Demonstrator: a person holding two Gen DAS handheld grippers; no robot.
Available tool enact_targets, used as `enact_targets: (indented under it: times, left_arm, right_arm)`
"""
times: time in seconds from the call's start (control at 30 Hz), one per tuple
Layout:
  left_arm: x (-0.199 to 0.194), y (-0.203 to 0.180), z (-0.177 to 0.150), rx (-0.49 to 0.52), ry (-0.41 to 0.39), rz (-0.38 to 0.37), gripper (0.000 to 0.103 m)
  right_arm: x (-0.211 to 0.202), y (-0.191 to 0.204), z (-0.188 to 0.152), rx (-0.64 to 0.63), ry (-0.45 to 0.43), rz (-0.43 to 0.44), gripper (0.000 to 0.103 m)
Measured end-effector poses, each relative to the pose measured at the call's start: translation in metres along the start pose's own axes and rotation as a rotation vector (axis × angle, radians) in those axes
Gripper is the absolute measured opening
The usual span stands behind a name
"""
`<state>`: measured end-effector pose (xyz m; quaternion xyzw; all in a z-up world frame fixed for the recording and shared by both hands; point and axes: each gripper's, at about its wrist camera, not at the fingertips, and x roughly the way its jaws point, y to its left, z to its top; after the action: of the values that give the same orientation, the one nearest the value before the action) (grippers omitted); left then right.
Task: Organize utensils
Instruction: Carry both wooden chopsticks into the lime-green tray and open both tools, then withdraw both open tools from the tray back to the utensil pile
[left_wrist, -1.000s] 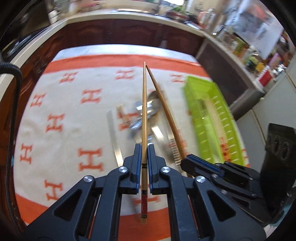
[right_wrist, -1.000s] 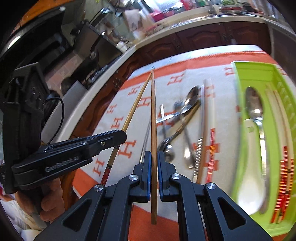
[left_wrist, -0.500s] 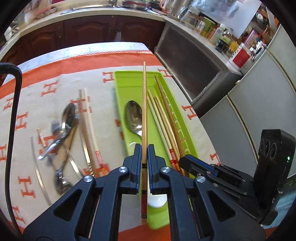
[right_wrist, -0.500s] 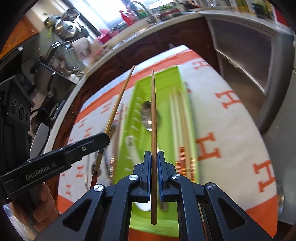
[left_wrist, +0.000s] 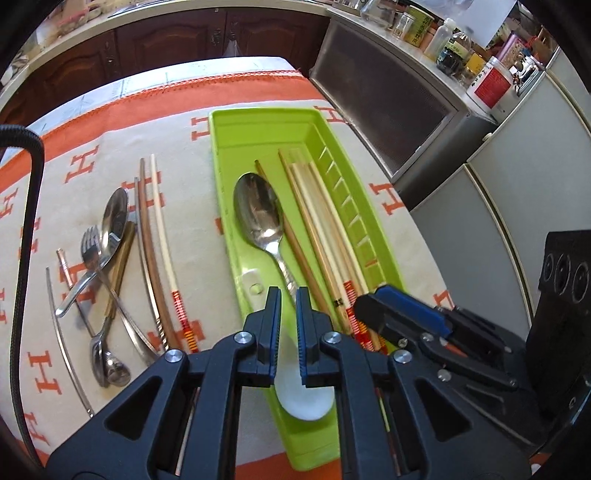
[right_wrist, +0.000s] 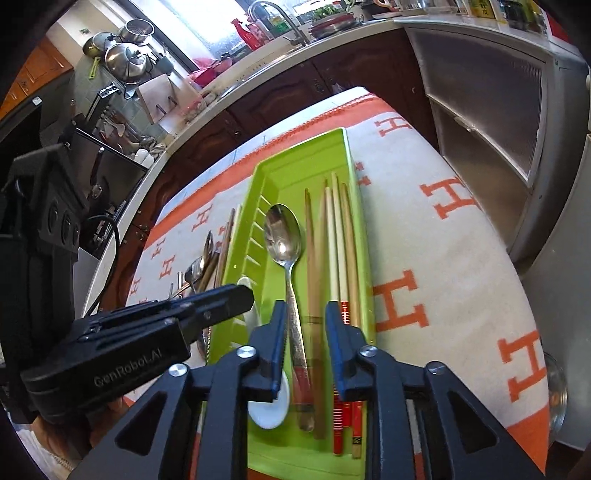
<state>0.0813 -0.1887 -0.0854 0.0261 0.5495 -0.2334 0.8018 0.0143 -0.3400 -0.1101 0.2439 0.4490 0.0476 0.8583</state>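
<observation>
Both grippers are no longer holding chopsticks: the right gripper has just been opening, the left gripper stands empty, and both chopsticks are now lying in the green tray, toward 12 o'clock.

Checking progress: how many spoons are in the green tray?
2: a metal spoon lengthwise mid-tray, and a white spoon at the near end of the green tray, partly hidden behind the left gripper.
</observation>
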Motion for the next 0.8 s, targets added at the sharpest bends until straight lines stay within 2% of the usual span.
enact_targets:
  times: [0.17,0.37,0.6,0.8]
  left_arm:
    - [-0.016,0.015,-0.012,-0.016,-0.007,-0.009,0.006]
    - [-0.038,0.031,-0.026,-0.026,-0.044,0.053,0.006]
    - [-0.057,0.056,-0.048,-0.04,-0.058,0.128,0.006]
    - [-0.072,0.082,-0.069,-0.085,-0.08,0.159,0.006]
  right_arm:
    - [-0.005,0.007,-0.004,-0.023,-0.013,-0.012,0.029]
    - [-0.004,0.01,-0.011,-0.025,-0.002,-0.015,0.036]
    - [-0.005,0.022,-0.019,-0.048,0.002,-0.011,0.036]
    - [-0.008,0.039,-0.025,-0.083,0.01,0.009,0.036]
